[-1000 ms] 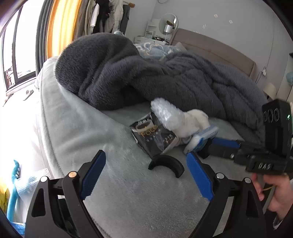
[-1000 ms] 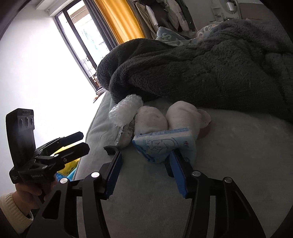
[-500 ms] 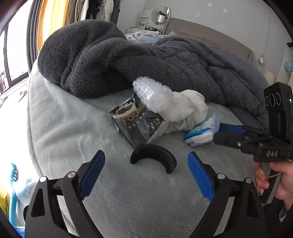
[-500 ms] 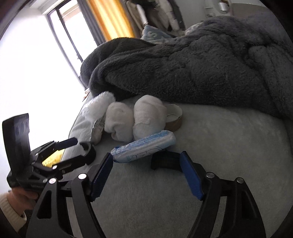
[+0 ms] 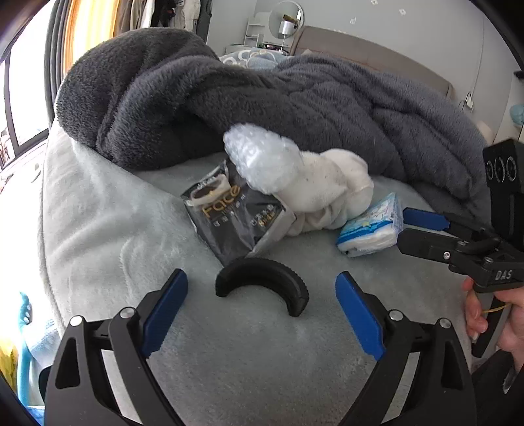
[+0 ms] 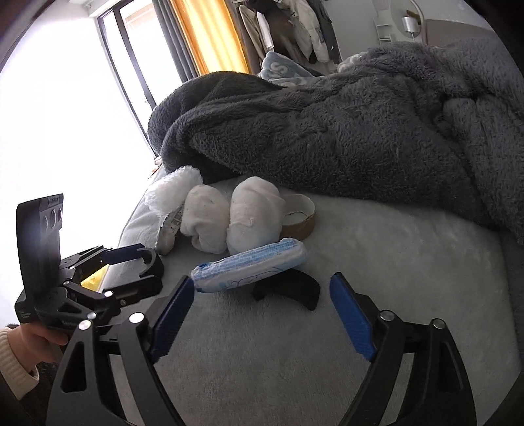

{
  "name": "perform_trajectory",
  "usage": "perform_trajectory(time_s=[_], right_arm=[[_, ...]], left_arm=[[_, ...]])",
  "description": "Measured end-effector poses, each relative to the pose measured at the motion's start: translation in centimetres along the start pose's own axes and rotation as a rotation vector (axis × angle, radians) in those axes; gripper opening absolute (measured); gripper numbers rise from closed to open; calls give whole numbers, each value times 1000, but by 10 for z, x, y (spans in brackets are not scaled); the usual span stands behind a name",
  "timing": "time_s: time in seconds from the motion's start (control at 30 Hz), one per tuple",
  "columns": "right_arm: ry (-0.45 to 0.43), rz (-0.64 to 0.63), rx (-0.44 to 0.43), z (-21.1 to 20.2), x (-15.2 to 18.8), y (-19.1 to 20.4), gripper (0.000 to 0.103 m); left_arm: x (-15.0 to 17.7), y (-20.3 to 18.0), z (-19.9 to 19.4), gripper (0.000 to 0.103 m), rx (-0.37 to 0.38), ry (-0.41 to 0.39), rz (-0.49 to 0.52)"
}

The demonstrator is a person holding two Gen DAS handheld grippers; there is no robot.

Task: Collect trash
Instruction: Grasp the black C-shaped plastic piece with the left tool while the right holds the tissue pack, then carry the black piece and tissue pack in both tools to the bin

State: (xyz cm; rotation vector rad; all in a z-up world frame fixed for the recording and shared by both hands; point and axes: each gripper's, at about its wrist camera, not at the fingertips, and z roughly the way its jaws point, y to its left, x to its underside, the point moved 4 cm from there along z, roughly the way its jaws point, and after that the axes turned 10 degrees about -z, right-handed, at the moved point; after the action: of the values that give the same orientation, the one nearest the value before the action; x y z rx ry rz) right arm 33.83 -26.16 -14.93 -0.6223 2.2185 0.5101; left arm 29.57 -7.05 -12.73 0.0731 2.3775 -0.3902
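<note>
On the pale grey bed cover (image 5: 98, 229) lie a black "Face" sachet (image 5: 232, 219), a bubble-wrap wad (image 5: 262, 160), white socks (image 5: 330, 193), a blue-and-white tissue pack (image 5: 370, 229) and a black curved piece (image 5: 262, 283). My left gripper (image 5: 262, 308) is open and empty, just short of the black curved piece. My right gripper (image 6: 258, 311) is open and empty, its jaws just short of the tissue pack (image 6: 249, 265) and another black curved piece (image 6: 288, 288). A tape-roll core (image 6: 298, 218) sits behind the socks (image 6: 229, 219).
A big dark grey fleece blanket (image 5: 294, 98) is heaped behind the items. The bed edge drops off to the left toward a window (image 6: 65, 114). A headboard (image 5: 376, 55) and mirror (image 5: 285, 19) stand at the back.
The right gripper let go of the tissue pack, which now lies on the bed, and opened wide. The left gripper moved in nearer the black curved piece.
</note>
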Motion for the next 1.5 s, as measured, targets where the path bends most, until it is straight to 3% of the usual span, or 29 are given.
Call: perform_trajectory(time_s=[0.13, 0.43, 0.87, 0.93, 0.97, 1.3, 1.5], right_arm=[[1, -27, 12, 1, -4, 4, 87], [14, -59, 27, 7, -7, 10, 89], [50, -100, 108, 23, -13, 20, 88], [48, -101, 124, 22, -16, 20, 72], [48, -96, 128, 21, -17, 20, 71], [26, -100, 171, -4, -41, 39, 68], [-31, -139, 172, -25, -64, 66, 68]], left_arm=[[1, 1, 7, 73, -38, 17, 13], [0, 7, 4, 50, -64, 22, -6], [-3, 14, -21, 48, -2, -4, -32], [-6, 19, -27, 48, 0, -19, -47], [-8, 22, -30, 48, 1, -25, -56], [-17, 51, -64, 48, -37, -84, -114], [-11, 77, -77, 48, -97, -71, -172]])
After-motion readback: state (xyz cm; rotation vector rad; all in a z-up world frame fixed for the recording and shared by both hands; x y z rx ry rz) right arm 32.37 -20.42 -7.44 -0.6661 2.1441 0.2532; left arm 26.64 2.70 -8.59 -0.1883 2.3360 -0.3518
